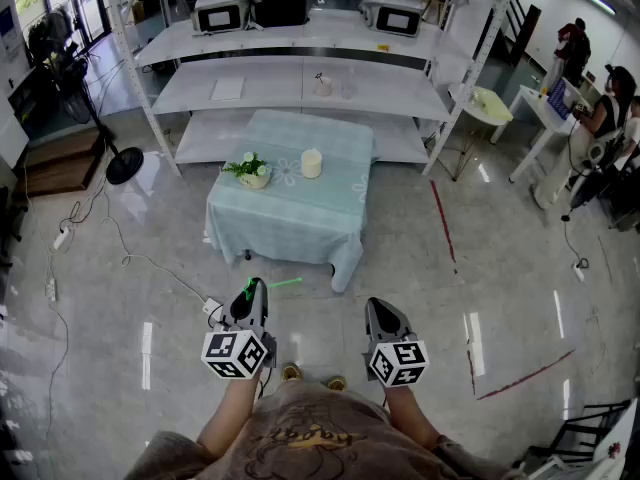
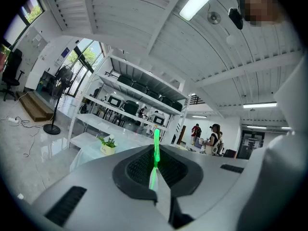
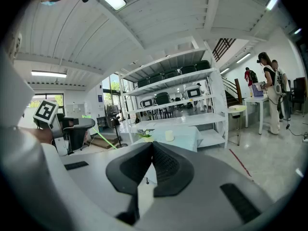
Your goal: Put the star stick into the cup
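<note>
The floor (image 1: 420, 268) is hard and highly glossy, mirroring the ceiling lights; the surface (image 1: 300, 203) is covered by a pale blue-green cloth (image 1: 280, 240), soft and matt, hanging in loose folds; the cup (image 1: 311, 163) looks cream and matt; the star stick (image 2: 156, 141) is smooth, translucent green plastic; the left gripper (image 2: 155, 165) and right gripper (image 3: 151, 143) have smooth, matt grey plastic shells; black ribbed pads (image 3: 167, 166) line the jaws; the shelving (image 1: 300, 88) looks like white-painted metal.

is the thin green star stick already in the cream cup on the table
No, the thin green star stick is clamped in the left gripper, well short of the cream cup standing on the cloth-covered table.
</note>
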The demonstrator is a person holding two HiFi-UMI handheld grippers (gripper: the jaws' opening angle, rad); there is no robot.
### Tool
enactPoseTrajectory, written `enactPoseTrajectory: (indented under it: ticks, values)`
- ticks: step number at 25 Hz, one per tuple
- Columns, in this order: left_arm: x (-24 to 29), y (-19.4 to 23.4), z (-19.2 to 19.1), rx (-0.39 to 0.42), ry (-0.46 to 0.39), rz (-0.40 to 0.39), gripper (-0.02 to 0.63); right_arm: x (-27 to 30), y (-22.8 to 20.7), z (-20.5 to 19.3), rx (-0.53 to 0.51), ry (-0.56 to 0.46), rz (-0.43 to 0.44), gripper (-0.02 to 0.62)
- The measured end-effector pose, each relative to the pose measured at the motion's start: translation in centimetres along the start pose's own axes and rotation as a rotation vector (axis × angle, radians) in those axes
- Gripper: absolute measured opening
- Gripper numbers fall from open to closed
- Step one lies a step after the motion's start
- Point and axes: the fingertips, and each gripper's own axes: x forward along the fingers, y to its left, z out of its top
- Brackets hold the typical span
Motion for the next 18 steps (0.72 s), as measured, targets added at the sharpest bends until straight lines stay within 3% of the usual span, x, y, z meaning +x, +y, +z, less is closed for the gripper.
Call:
enactPoseTrajectory:
  ticks: [18]
  values:
    - [1.9,3.3,1.2,0.024,0.031,-0.055,0.031,3.3,2.1,-0.4,0.022,-0.004,-0.047,0.003]
